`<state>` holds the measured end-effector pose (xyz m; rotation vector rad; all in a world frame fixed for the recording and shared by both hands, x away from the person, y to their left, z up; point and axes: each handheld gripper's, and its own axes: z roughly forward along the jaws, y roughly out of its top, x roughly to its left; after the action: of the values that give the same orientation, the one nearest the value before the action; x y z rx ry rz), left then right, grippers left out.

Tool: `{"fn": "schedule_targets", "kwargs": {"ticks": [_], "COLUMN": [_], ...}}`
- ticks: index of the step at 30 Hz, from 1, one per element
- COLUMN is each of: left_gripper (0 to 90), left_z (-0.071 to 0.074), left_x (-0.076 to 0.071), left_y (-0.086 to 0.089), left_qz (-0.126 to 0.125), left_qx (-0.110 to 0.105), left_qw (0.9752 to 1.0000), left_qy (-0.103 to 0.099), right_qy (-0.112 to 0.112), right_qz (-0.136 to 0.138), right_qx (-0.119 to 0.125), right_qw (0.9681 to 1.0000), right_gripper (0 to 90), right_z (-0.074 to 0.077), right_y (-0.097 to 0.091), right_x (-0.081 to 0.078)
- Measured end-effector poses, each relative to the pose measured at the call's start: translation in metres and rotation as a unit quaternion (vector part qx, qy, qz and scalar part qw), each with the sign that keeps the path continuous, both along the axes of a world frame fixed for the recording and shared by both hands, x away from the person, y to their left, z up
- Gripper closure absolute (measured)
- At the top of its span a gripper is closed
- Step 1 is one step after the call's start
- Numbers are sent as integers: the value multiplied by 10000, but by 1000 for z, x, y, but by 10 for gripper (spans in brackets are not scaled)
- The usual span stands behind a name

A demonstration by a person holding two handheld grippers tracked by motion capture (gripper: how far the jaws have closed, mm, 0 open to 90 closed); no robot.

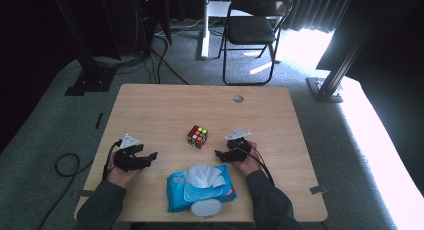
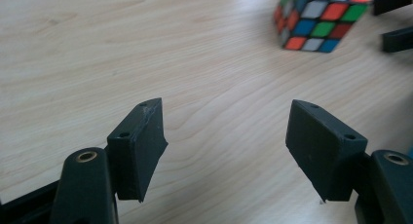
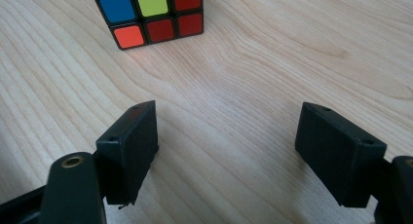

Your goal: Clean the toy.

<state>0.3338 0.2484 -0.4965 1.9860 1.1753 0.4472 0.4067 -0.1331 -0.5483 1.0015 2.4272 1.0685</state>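
Wooden table [image 1: 150, 110]: puzzle cube [image 1: 197, 136] ahead of both open jaws, untouched.

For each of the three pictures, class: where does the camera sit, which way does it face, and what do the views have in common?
High view: sits above the person's side, looks forward and down on the table; both forearms, the left gripper and right gripper show, plus the wipes pack.
Left gripper view: rides on the left gripper, looks along its open jaws across the wood towards the cube.
Right gripper view: rides on the right gripper, looks along its open jaws at the cube.
Shared: all three views show the cube and the tabletop.
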Motion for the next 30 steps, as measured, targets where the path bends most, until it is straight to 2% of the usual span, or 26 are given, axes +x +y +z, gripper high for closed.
{"fn": "schedule_targets", "kwargs": {"ticks": [6,15,18,26,30], "left_gripper": [299,298,296,295,288], "left_z": [15,38,41,45,45], "left_x": [-11,-22,-20,-20,-23], "left_y": [-17,-41,-49,-64,-74], "left_qz": [-275,-689,-776,-974,-1218], "left_qx": [35,21,-141,-203,-331], "left_qw": [9995,9975,9968,9949,9919], "left_qy": [-139,-173,-138,-149,-112], "right_qy": [-2,-3,-3,1,1], "right_qz": [-33,-81,-78,-88,-81], "right_qx": [-4,-9,-10,-7,-8], "right_qw": [10000,10000,10000,10000,10000], "right_gripper": [231,231,232,232,232], "right_z": [0,0,0,0,0], "right_y": [0,1,1,1,1], "right_x": [-1,-2,-2,-3,-3]}}
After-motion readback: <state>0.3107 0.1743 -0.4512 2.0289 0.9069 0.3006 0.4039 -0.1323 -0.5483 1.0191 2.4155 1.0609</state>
